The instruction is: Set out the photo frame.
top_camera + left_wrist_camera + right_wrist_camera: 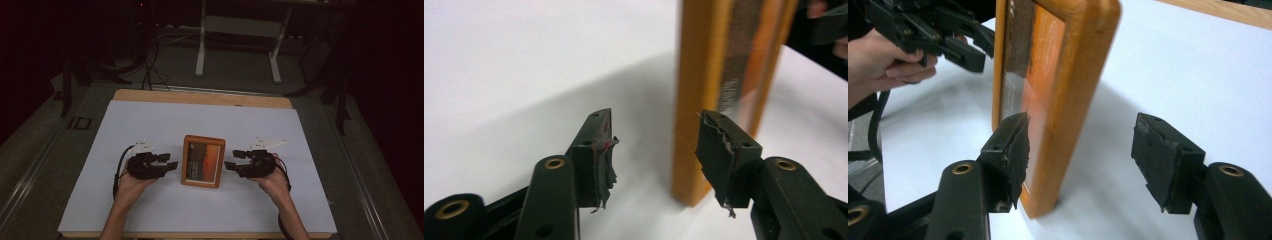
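The left gripper [171, 161] has its jaws spread wide and holds nothing; in the left gripper view its worn, ragged pads [604, 159] stand apart with the near corner of the wooden picture frame [698, 95] rising between them, closer to one jaw, with no contact that I can make out. The right gripper [231, 161] is likewise wide open and empty, and in the right gripper view the frame's [1075, 100] thick rounded edge sits between its jaws, one pad [1015, 150] lying over or just beside the glazed face, though that view is too close to tell whether it touches. From above, the frame [203, 161] lies flat near the middle of the white sheet [150, 120] covering the desk [200, 97], with a gripper at each long side, each pointing in toward it, and the person's hands [131, 186] behind them. The risk from here, as I judge it, is an uneven squeeze: if one side closes first, or closes on a corner and not the flat of the rail, the frame could skid across the smooth sheet or pivot away from the other gripper. The frayed pads may also grip poorly on the rounded wood, and a jaw pressed onto the glazed front could slip or mark it.
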